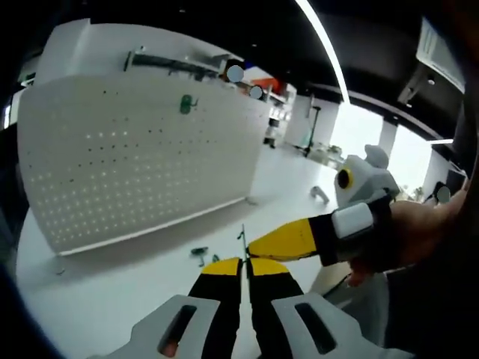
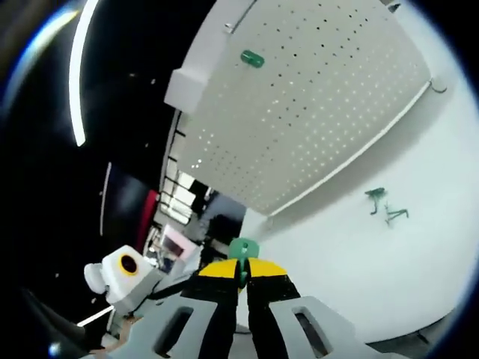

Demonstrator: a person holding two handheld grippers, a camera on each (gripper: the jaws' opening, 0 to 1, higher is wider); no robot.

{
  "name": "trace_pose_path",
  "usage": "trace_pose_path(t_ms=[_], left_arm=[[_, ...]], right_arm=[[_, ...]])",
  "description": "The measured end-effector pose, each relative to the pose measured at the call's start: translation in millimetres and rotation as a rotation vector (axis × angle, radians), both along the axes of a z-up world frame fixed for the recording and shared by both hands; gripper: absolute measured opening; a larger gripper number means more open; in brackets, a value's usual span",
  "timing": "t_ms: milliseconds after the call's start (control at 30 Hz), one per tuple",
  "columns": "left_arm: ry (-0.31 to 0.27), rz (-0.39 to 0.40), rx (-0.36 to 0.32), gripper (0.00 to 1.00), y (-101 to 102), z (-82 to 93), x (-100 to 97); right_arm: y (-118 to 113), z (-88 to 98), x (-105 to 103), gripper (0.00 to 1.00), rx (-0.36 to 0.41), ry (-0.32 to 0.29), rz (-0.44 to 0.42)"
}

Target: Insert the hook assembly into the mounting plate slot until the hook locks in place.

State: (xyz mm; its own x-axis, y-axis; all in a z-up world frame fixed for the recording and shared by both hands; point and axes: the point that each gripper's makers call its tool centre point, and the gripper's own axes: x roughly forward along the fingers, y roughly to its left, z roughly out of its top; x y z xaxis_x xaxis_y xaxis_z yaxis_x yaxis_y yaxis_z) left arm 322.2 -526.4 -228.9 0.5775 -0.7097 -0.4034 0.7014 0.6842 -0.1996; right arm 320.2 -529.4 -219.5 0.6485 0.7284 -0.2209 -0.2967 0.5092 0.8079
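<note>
Hooks (image 2: 385, 206) lie below pegboard (image 2: 314, 105).

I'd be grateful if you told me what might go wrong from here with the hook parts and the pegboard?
1. The left tongs pinch only a thin wire hook at the very tips; it could twist or slip out.
2. The right tongs grip the green plate piece by its edge, so it may rotate during mating.
3. Spare green hooks lie loose on the table below the pegboard and could be knocked.
</note>
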Motion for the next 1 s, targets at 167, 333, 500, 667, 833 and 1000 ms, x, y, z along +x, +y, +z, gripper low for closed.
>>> trace_pose_path(t_ms=[167, 333, 500, 667, 833, 1000], left_arm=[[0.006, -0.01, -0.012, 0.03, 0, 2.0, 0.5], [-0.007, -0.022, 0.005, 0.04, 0, 1.3, -0.1], [-0.012, -0.039, 0.017, 0.04, 0, 0.7, -0.5], [0.016, -0.04, 0.021, 0.05, 3, 2.0, -1.0], [0.019, -0.048, 0.044, 0.11, 8, 1.9, -1.7], [0.027, -0.05, 0.049, 0.21, 10, 1.2, -1.8]], right_arm=[[1, 4.1, 1, 0.0, -0.029, -0.049, 0.011], [3, 4.8, 1, 0.0, -0.085, -0.099, 0.034], [4, 6.4, 1, 0.0, -0.173, -0.167, 0.067], [9, 11.2, 0, 0.0, -0.278, -0.262, 0.111], [13, 12.4, 0, 0.0, -0.332, -0.306, 0.143], [13, 13.0, 1, 0.0, -0.388, -0.348, 0.16]])
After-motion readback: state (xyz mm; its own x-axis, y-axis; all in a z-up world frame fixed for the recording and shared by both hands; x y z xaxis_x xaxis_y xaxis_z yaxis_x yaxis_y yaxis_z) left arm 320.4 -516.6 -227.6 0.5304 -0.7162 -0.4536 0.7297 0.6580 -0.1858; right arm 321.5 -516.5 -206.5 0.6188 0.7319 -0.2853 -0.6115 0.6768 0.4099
